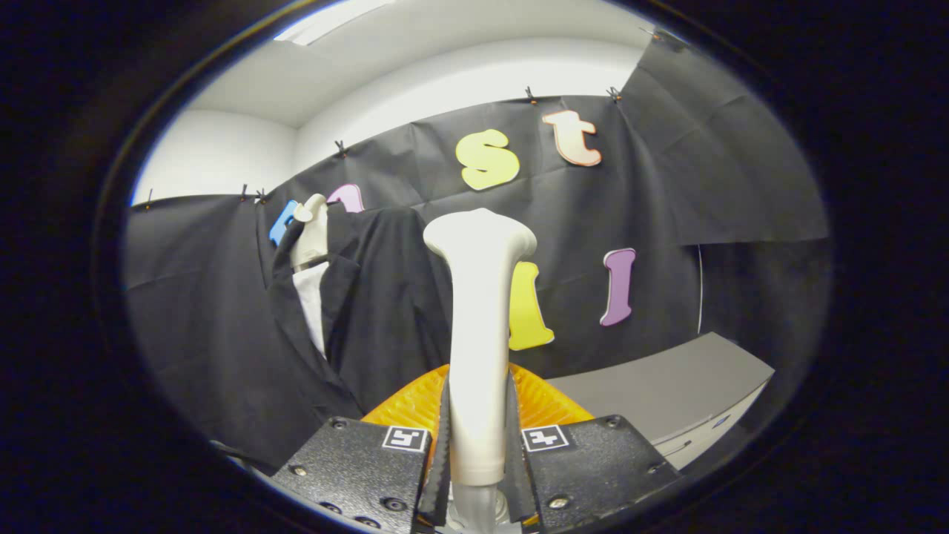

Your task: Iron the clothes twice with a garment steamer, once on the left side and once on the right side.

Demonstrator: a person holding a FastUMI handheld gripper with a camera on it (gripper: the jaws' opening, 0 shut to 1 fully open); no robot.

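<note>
**Steamer in the jaws, jacket waiting at left**

While the jaws (478, 445) sit at the bottom centre of the frame, they are closed on the handle of the steamer (478, 297), one finger pressing each side of its pale stem. That stem stands upright out of the grip, and its broad head ends near the middle of the frame. Just behind the fingers an orange ribbed piece (545, 404) fans out low down; what it belongs to is hard to tell. To the lower right, a little further back, lies the grey table (667, 393).

Further off, at middle left, a dark jacket (371, 311) hangs on a pale dress form (311, 230), with a strip of white shirt (313, 300) showing between the lapels. It hangs well apart from the steamer head, so no pass looks under way.

To do this step well, I would keep the grip firm and the stem from twisting, swing the head left toward the jacket, and bring it flat against the cloth of one front panel. A slow, even stroke top to bottom seems best, followed by a matching stroke on the other panel, keeping off the lapels so they do not fold over.
</note>
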